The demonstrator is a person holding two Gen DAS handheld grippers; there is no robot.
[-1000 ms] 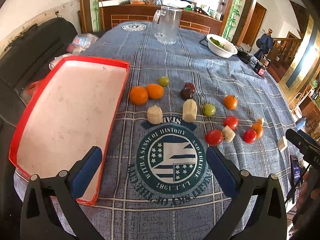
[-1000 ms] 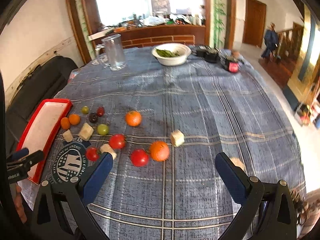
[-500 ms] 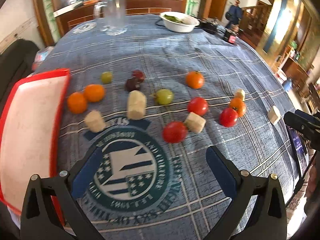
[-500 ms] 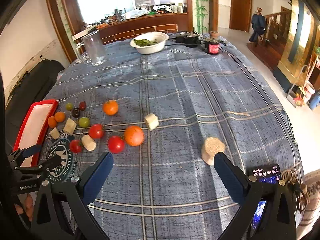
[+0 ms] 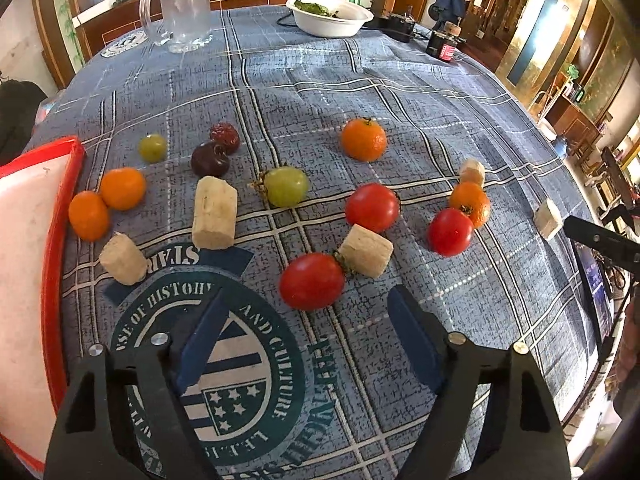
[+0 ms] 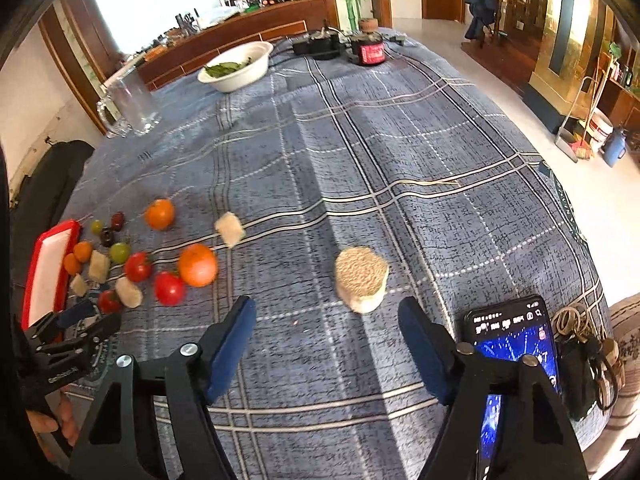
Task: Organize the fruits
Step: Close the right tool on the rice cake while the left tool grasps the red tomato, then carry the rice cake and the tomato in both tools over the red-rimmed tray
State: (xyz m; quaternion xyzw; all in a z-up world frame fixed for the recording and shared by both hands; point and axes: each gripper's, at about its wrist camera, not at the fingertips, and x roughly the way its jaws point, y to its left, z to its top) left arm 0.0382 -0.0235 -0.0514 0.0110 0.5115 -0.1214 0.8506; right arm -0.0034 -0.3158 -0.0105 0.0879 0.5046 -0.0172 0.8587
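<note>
Several fruits lie scattered on the blue plaid tablecloth: red tomatoes, oranges, green grapes, dark plums and pale cut chunks. My left gripper (image 5: 308,300) is open and empty, just short of a red tomato (image 5: 312,281) that touches a pale chunk (image 5: 366,250). A red-rimmed tray (image 5: 60,216) lies at the left. My right gripper (image 6: 326,312) is open and empty, with a round pale slice (image 6: 361,278) just ahead between its fingers. The left gripper also shows in the right wrist view (image 6: 72,328).
A glass mug (image 5: 180,4) and a white bowl of greens (image 5: 330,14) stand at the far side. A phone (image 6: 508,344) and a cord bundle (image 6: 592,360) lie by the right gripper at the table's near edge. A red-labelled jar (image 6: 368,48) stands far back.
Both grippers moved forward and lower toward the table. The left swung right from the tray to the tomatoes. The right closed in on the round pale slice.
</note>
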